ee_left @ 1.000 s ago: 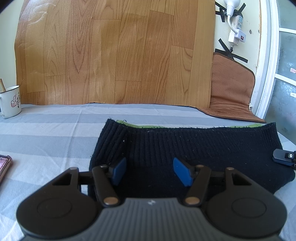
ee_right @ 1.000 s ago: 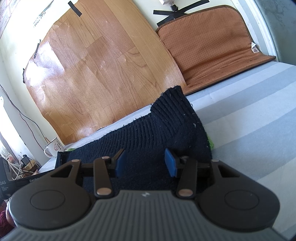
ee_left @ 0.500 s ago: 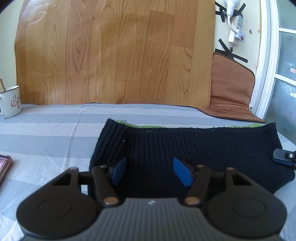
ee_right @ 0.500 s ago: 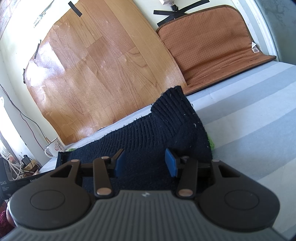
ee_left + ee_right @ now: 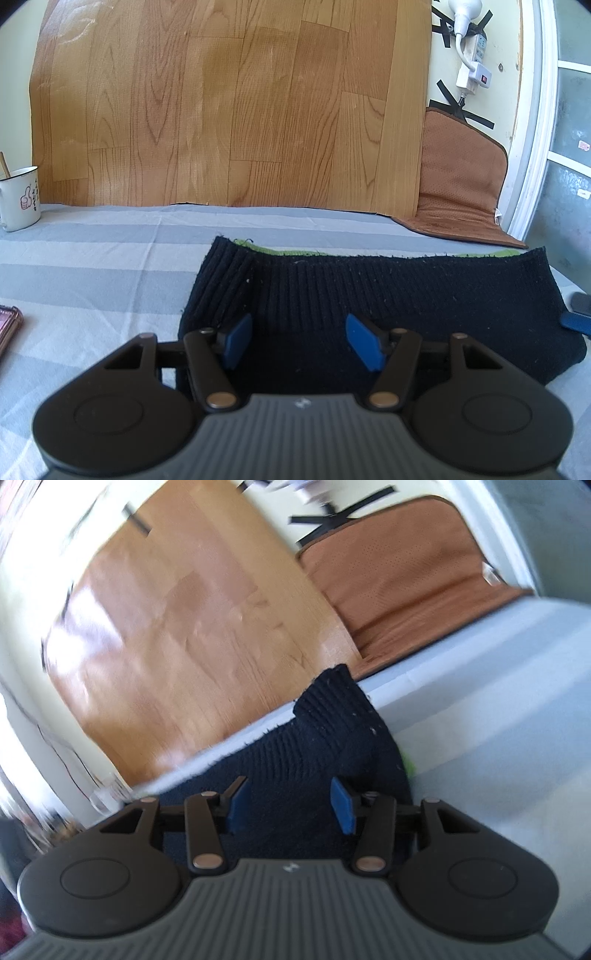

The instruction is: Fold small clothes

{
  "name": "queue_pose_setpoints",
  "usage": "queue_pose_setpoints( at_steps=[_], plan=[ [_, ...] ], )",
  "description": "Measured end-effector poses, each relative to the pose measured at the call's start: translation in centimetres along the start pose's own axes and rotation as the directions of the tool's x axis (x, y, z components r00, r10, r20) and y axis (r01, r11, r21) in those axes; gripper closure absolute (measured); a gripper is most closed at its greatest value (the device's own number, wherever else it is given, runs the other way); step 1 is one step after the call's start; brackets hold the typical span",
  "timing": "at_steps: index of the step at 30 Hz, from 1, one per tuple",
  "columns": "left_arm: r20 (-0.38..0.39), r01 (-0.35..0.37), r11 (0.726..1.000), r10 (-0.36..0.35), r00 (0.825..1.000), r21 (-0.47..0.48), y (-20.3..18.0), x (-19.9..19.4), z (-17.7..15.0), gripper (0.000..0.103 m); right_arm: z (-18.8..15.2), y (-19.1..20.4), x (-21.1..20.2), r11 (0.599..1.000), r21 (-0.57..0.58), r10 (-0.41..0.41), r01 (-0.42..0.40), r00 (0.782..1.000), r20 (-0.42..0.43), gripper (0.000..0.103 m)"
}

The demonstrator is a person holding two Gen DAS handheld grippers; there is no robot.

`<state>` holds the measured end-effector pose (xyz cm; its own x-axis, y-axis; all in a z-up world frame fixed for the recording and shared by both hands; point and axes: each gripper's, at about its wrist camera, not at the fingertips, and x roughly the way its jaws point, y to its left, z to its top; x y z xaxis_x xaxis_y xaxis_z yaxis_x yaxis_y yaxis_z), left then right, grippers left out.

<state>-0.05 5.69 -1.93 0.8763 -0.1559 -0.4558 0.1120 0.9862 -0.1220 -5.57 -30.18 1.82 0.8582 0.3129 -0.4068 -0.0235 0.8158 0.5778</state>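
Now | left gripper (image 5: 301, 347) fingers wide over black knit (image 5: 406, 295) | right gripper (image 5: 290, 805) likewise

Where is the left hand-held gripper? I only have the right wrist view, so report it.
Observer: The left hand-held gripper is open, over the near-left part of the black knit garment.
Operator: Report what lies left of the garment.
Observer: A pink-edged object, cut off by the picture's edge, lies on the striped sheet, apart from the garment.
Operator: Describe the garment's far edge.
Observer: A green strip peeks out along it.
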Motion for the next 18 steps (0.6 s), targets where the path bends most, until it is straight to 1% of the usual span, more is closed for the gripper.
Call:
queue_pose_setpoints(
  at_steps=[1, 3, 4, 5, 7, 9, 10, 12, 15, 16, 18],
  plan=[
    [0.0, 0.001, 1.0, -0.001, 1.0, -0.001, 0.0, 0.0, 0.0, 0.044, 0.0, 0.0, -0.7, 1.0, 0.017, -0.019, 0.019, 1.0, -0.005, 0.047],
    [0.005, 0.013, 1.0, -0.013, 1.0, -0.009, 0.1, -0.2, 0.0, 0.041, -0.1, -0.1, -2.2, 0.994, 0.043, -0.1, 0.101, 0.995, -0.025, 0.047],
    [0.012, 0.026, 0.999, -0.025, 1.0, -0.02, 0.4, -0.4, 0.1, 0.041, -0.3, -0.2, -2.8, 0.99, 0.07, -0.117, 0.119, 0.993, -0.031, 0.047],
    [0.02, 0.044, 0.998, -0.043, 0.999, -0.039, 0.6, -0.6, 0.1, 0.039, -0.4, -0.4, -3.3, 0.988, 0.099, -0.119, 0.123, 0.992, -0.037, 0.047],
    [0.032, 0.092, 0.992, -0.089, 0.995, -0.092, 1.4, -0.9, 0.1, 0.034, -0.5, -0.4, -3.7, 0.979, 0.133, -0.15, 0.156, 0.987, -0.055, 0.042],
    [0.033, 0.154, 0.977, -0.151, 0.988, -0.15, 2.2, -1.0, 0.2, 0.035, -0.6, -0.2, -3.2, 0.971, 0.127, -0.194, 0.205, 0.977, -0.093, 0.04],
    [0.031, 0.177, 0.969, -0.174, 0.984, -0.174, 2.5, -1.0, 0.2, 0.036, -0.8, -0.1, -2.6, 0.969, 0.12, -0.202, 0.215, 0.973, -0.115, 0.04],
    [0.024, 0.182, 0.965, -0.18, 0.983, -0.189, 2.8, -0.8, 0.2, 0.04, -0.9, -0.2, -1.9, 0.973, 0.13, -0.178, 0.19, 0.979, -0.099, 0.037],
    [0.003, 0.143, 0.978, -0.144, 0.99, -0.15, 2.1, -0.4, 0.1, 0.043, -0.7, -1.1, 0.1, 0.964, 0.233, -0.113, 0.126, 0.991, -0.067, 0.036],
    [0.002, 0.128, 0.984, -0.129, 0.992, -0.124, 1.8, -0.4, 0.1, 0.043, -0.4, -1.2, 0.5, 0.963, 0.239, -0.116, 0.124, 0.992, -0.048, 0.035],
    [0.0, 0.101, 0.992, -0.101, 0.995, -0.079, 1.0, -0.4, 0.0, 0.043, 0.0, -0.7, 2.5, 0.967, 0.22, -0.126, 0.131, 0.991, -0.036, 0.034]
  ],
)
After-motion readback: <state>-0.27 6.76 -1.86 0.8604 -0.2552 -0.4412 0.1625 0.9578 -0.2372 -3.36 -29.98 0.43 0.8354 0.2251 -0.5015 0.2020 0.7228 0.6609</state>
